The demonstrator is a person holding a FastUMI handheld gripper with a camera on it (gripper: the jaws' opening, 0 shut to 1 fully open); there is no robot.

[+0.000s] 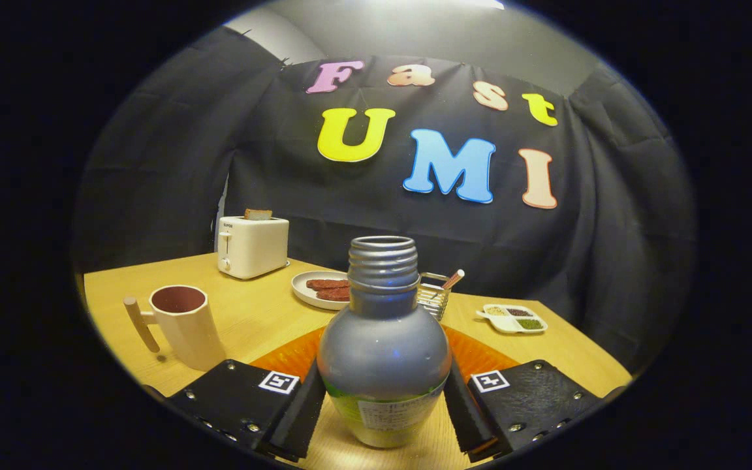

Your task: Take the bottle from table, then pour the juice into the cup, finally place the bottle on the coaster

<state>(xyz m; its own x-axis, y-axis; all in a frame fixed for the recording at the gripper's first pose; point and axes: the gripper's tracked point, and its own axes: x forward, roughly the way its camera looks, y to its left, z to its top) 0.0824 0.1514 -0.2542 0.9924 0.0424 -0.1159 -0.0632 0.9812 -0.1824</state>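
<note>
A silver bottle (pixel 384 339) with an open threaded neck and no cap stands upright between my fingers. My gripper (pixel 382 398) is shut on its lower body, one finger (pixel 301 408) pressing on the left side and the other on the right. Just beyond the bottle, an orange coaster (pixel 284 356) lies on the wooden table (pixel 252 313), partly hidden by the bottle and my fingers. A cream cup (pixel 183 323) with a dark inside and a wooden handle stands to the left, ahead of my left finger.
A white toaster (pixel 252 247) with a slice in it stands at the far left. Behind the bottle are a plate (pixel 314 290) of sausages and a wire basket (pixel 435 294). A small divided dish (pixel 513 318) sits to the right near the table's edge.
</note>
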